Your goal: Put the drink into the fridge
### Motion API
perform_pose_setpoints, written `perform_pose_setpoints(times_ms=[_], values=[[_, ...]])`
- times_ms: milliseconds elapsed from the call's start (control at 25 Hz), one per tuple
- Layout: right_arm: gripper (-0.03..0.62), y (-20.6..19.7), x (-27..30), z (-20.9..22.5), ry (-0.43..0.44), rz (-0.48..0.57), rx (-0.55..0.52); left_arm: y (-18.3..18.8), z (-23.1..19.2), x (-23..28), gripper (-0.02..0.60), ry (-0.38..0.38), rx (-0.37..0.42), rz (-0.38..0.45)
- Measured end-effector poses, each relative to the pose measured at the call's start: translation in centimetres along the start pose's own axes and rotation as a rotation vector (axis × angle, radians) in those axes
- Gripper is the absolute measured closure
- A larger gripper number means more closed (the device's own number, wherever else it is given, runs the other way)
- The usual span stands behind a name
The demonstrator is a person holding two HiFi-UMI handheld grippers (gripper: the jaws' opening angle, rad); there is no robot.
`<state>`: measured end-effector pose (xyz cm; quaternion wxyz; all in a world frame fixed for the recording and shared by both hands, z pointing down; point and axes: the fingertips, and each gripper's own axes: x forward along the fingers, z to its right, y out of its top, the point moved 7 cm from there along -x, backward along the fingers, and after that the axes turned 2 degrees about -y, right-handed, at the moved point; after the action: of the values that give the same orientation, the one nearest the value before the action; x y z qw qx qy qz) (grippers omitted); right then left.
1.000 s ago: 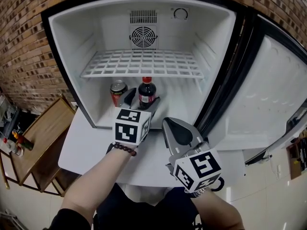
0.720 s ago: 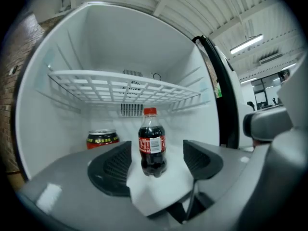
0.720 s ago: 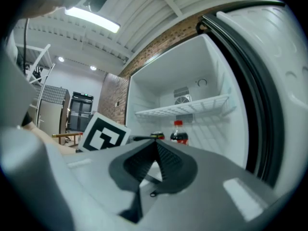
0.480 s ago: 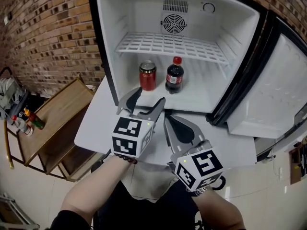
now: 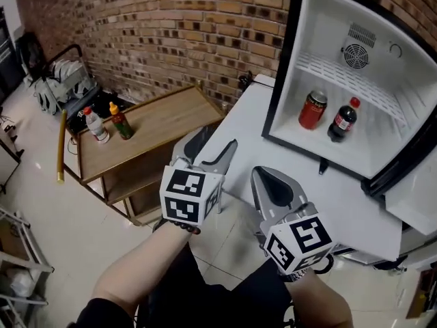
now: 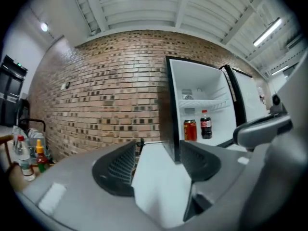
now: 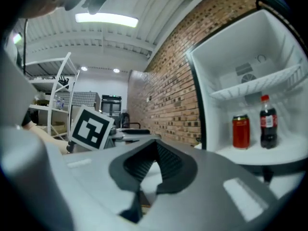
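The open fridge [image 5: 300, 39] stands at the upper right of the head view. A red can [image 5: 313, 110] and a dark cola bottle [image 5: 343, 120] stand side by side on its floor, under the wire shelf. Both also show in the left gripper view, the can [image 6: 190, 130] left of the bottle [image 6: 206, 124]. My left gripper [image 5: 213, 145] hangs over the white table's near left edge, well short of the fridge. It is open and empty, and its jaws have just been closing a little. My right gripper [image 5: 272, 182] sits beside it, shut and holding nothing.
The white table [image 5: 252, 125] carries the fridge. A low wooden cart [image 5: 153, 118] stands to its left with two small bottles [image 5: 95, 125] on its far end. A brick wall runs behind. The fridge door [image 5: 418, 214] hangs open at the right edge.
Both grippers have drawn back from the fridge opening and swung left. The view has turned with them, so the fridge now sits at the upper right. The can and bottle stay in place.
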<state>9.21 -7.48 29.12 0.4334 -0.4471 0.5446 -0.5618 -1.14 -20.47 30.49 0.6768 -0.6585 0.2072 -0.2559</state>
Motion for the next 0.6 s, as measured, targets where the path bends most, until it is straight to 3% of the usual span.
perform_pose_setpoints(times_ms=[280,600], values=[[0.594,-1.1,5.4,-8.3,0.151,-0.017,0.016,-2.7,-9.4,-8.3,0.285,0.192,-0.031,-0.044],[0.594,-2.6,10.3,-14.3,0.255,-0.051,0.028,-5.8,-16.8,-13.6,0.285,0.327,-0.064,-0.089]])
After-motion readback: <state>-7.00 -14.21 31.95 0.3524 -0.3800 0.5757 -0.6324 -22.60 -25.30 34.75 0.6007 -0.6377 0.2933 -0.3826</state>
